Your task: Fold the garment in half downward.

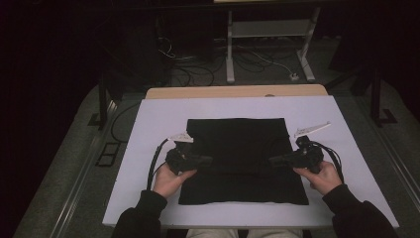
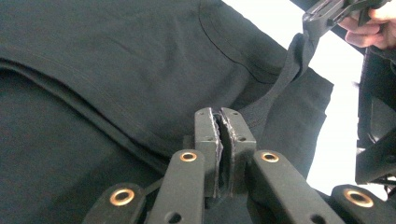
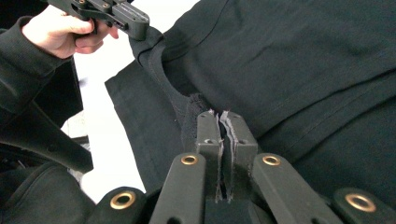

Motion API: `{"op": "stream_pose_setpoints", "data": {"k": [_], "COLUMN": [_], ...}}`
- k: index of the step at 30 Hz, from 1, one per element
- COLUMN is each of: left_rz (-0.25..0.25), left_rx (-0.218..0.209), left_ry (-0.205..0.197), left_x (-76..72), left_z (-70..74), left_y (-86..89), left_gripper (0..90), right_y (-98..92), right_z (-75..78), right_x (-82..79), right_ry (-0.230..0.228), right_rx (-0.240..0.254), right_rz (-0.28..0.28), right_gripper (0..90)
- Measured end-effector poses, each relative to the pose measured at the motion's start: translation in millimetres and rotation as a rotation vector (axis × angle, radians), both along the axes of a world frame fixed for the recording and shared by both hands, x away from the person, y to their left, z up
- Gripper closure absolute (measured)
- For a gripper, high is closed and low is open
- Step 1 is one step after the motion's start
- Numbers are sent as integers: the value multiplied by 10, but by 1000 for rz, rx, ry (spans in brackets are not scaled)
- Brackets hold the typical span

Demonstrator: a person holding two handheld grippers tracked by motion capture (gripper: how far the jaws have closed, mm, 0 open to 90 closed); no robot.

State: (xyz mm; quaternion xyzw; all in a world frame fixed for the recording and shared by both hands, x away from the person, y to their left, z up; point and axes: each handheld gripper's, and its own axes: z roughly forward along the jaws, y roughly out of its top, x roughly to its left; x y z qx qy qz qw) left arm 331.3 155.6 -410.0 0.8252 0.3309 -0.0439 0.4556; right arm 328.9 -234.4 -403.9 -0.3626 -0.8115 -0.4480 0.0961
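Lying spread flat on the white board that covers the table is a black T-shirt, partly folded, so a doubled layer with a stitched hem can be seen running across it in both gripper views. The left gripper is held at the shirt's left edge and the right gripper at its right edge, both pointed inward toward each other across the fabric. In the left gripper view, the left gripper is seen with its jaws pinched tight together, and a fold of the black cloth is clamped between the pads. Same story on the other side: the right gripper is closed down hard on a bunched bit of the shirt's edge, with hardly any gap left between the jaws. In each gripper view the opposite gripper is caught farther off, gripped in a hand, with a corner of the shirt pulled up a little off the board where it's pinched. The left hand and right hand are wrapped around the grips, dark sleeves coming in from the bottom. A wooden table edge is visible beyond the board.
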Motion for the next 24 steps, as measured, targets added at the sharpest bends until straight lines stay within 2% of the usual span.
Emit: {"op": "stream_pose_setpoints", "data": {"k": [5, 12, 20, 24], "left_rz": [-14, -30, -71, -89], "left_rx": [2, 12, 21, 27], "left_ry": [1, 12, 48, 53], "left_x": [-81, -164, -257, -296], "left_z": [-6, -22, -61, -68], "left_y": [-13, -40, -85, -94], "left_gripper": [848, 849, 849, 850], "right_y": [-7, -19, -36, -41], "right_z": [-16, -35, -76, -92], "right_x": [-68, -153, -218, -256], "right_ry": [7, 30, 77, 96], "right_rx": [-8, 9, 28, 34], "right_rz": [12, 35, 68, 80], "right_gripper": [849, 849, 849, 849]}}
